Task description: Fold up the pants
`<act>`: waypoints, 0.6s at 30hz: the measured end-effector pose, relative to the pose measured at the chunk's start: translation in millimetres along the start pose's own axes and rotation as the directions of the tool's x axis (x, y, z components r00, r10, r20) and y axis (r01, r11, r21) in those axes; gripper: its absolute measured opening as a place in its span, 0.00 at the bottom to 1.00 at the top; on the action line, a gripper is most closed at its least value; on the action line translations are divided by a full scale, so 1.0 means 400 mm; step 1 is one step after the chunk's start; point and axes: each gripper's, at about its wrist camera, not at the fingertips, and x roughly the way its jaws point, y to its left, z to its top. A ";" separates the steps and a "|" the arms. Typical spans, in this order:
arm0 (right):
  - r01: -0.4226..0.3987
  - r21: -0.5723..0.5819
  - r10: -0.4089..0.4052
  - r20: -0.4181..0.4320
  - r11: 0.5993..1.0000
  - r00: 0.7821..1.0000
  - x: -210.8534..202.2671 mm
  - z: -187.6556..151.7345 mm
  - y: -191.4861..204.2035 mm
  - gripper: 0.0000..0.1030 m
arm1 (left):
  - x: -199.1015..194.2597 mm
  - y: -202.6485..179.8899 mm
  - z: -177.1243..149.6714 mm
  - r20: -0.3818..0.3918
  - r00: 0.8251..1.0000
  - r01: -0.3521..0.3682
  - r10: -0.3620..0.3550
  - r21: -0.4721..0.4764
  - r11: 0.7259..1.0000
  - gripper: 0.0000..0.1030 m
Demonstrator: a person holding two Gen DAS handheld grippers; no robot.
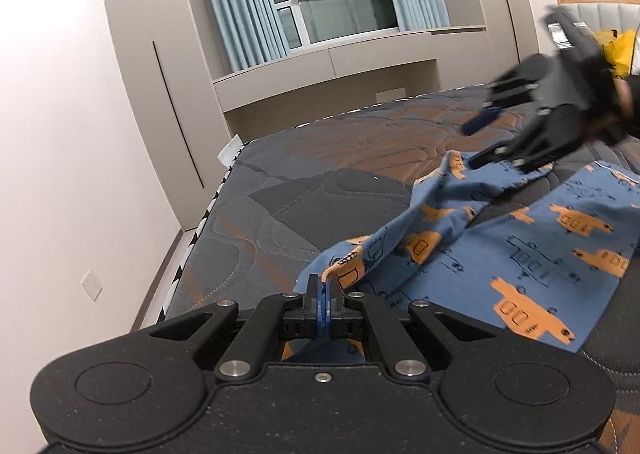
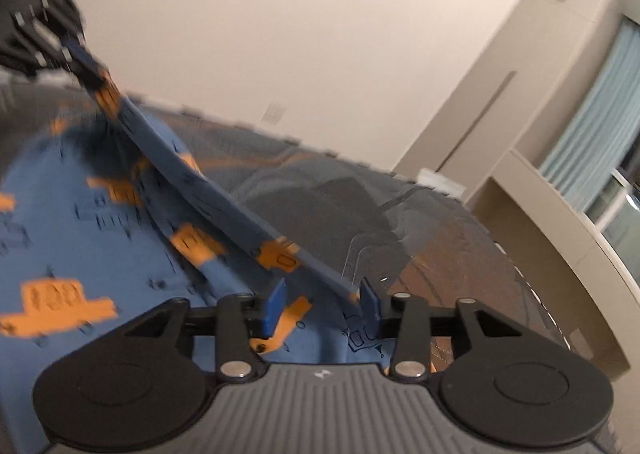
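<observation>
Blue pants [image 1: 520,246] with orange vehicle prints lie spread on a dark quilted mattress [image 1: 320,158]. My left gripper [image 1: 324,294] is shut on an edge of the pants, which runs taut from its pads. In the left wrist view my right gripper [image 1: 472,146] hovers at the upper right with its jaws apart, just above the cloth. In the right wrist view the right gripper [image 2: 322,304] is open; the pants [image 2: 80,222] lie under it and a stretched band ends beside its right pad [image 2: 370,300]. That band rises to the left gripper [image 2: 80,54] at the top left.
The mattress edge [image 1: 208,214] drops off to the floor beside a white wall. Beige built-in cabinets [image 1: 168,54] and a window with pale blue curtains [image 1: 240,6] stand beyond the bed. A padded headboard [image 1: 600,14] and something yellow [image 1: 618,50] sit at the far right.
</observation>
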 end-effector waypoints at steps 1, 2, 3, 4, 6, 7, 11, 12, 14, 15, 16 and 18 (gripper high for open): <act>-0.004 -0.038 0.004 -0.014 0.999 1.000 0.030 0.007 0.002 0.45 | -0.002 -0.003 -0.004 0.000 1.000 -0.001 0.001 0.004 1.000 0.00; -0.011 -0.083 0.010 -0.022 0.996 1.000 0.056 0.012 0.009 0.45 | -0.003 -0.004 -0.006 -0.001 1.000 0.000 0.000 0.007 1.000 0.00; -0.013 -0.122 0.010 -0.032 0.992 0.999 0.074 0.013 0.018 0.45 | -0.003 -0.004 -0.009 -0.002 1.000 0.003 -0.003 0.008 1.000 0.00; -0.013 -0.153 0.007 -0.039 0.988 0.999 0.094 0.014 0.026 0.45 | -0.003 -0.003 -0.011 -0.001 1.000 0.004 -0.004 0.012 1.000 0.00; -0.049 -0.166 0.042 -0.048 0.985 0.998 0.122 0.011 0.038 0.45 | -0.003 0.000 -0.015 0.003 1.000 -0.001 0.001 0.019 1.000 0.00; -0.071 -0.161 0.064 -0.048 0.984 0.997 0.125 0.008 0.043 0.45 | -0.002 0.004 -0.016 0.006 1.000 -0.001 0.001 0.015 1.000 0.00; -0.086 -0.164 0.087 -0.005 0.983 0.996 0.087 -0.027 0.082 0.51 | 0.000 0.017 -0.020 0.010 1.000 0.004 -0.004 0.001 1.000 0.00; -0.080 -0.184 0.080 -0.007 0.980 0.997 0.079 -0.038 0.096 0.53 | 0.000 0.017 -0.022 0.012 1.000 0.004 -0.004 -0.001 1.000 0.00; -0.067 -0.239 0.060 -0.036 0.969 0.998 0.080 -0.061 0.121 0.51 | -0.001 0.014 -0.022 0.014 1.000 0.003 -0.003 -0.005 1.000 0.00; -0.053 -0.254 0.042 -0.049 0.966 0.998 0.082 -0.071 0.133 0.47 | -0.001 0.013 -0.021 0.015 1.000 0.001 -0.001 -0.009 1.000 0.00; -0.030 -0.253 0.016 -0.058 0.967 0.998 0.096 -0.075 0.135 0.44 | -0.001 0.011 -0.022 0.014 1.000 0.000 0.000 -0.012 1.000 0.00; -0.027 -0.192 0.020 -0.041 0.981 0.999 0.100 -0.077 0.119 0.42 | -0.005 0.008 -0.024 0.009 1.000 -0.002 0.002 -0.011 1.000 0.01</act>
